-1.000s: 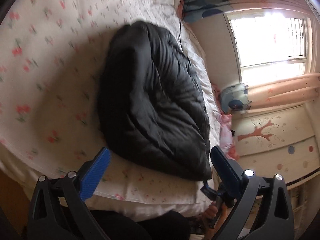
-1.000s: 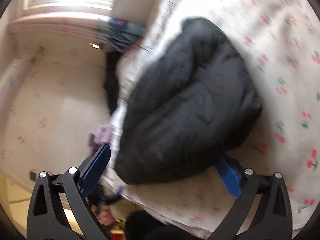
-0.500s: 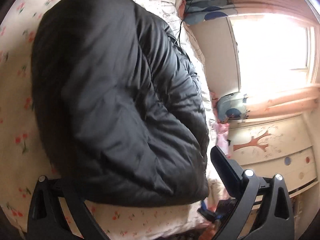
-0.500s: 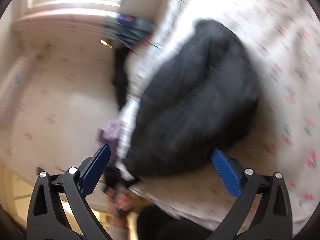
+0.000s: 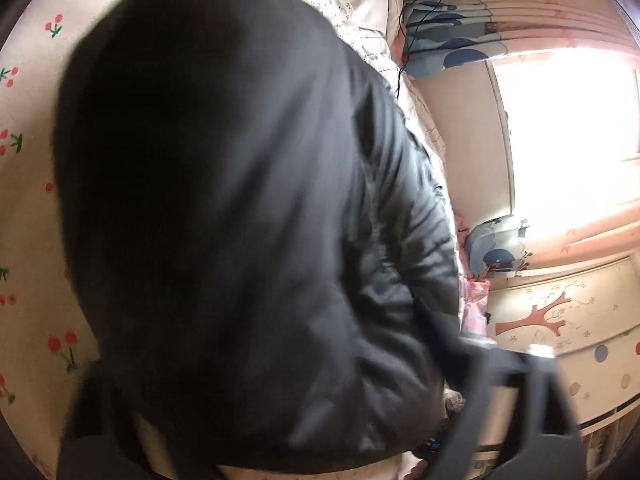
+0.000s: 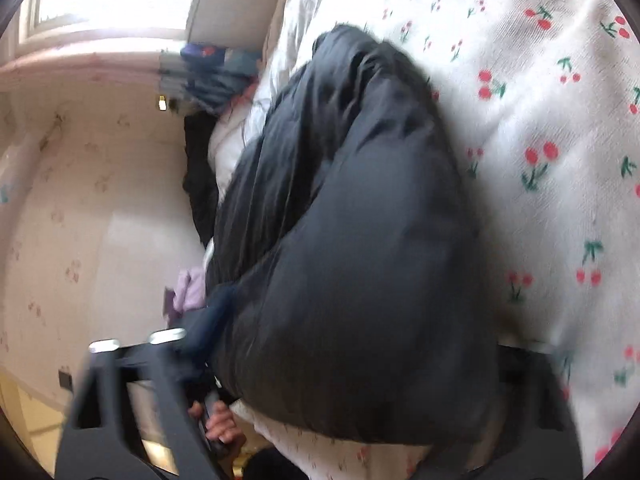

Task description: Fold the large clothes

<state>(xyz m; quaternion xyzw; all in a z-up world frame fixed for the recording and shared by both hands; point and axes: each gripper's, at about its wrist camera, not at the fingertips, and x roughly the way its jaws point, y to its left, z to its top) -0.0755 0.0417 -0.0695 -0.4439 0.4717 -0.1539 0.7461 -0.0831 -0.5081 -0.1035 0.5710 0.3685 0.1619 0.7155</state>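
Observation:
A black puffy quilted jacket [image 5: 240, 220] lies bundled on the cherry-print bed sheet [image 5: 28, 128] and fills most of the left wrist view. It also shows in the right wrist view [image 6: 360, 240]. My left gripper [image 5: 272, 412] is pushed up against the jacket's near edge, jaws wide apart around it; both fingertips are hidden or blurred. My right gripper [image 6: 352, 372] is likewise open around the jacket's near end, with its left finger [image 6: 208, 320] beside the fabric and the right one hidden behind it.
The bed's near edge runs under both grippers. White bedding [image 5: 360, 4] lies at the head of the bed. A bright window [image 5: 572, 120] and a painted cabinet [image 5: 560, 320] stand to the right. A hand holding the other gripper [image 6: 220, 424] shows below the bed edge.
Both grippers have moved forward onto the jacket, which now fills the views and lies between the open jaws. Both views are motion-blurred.

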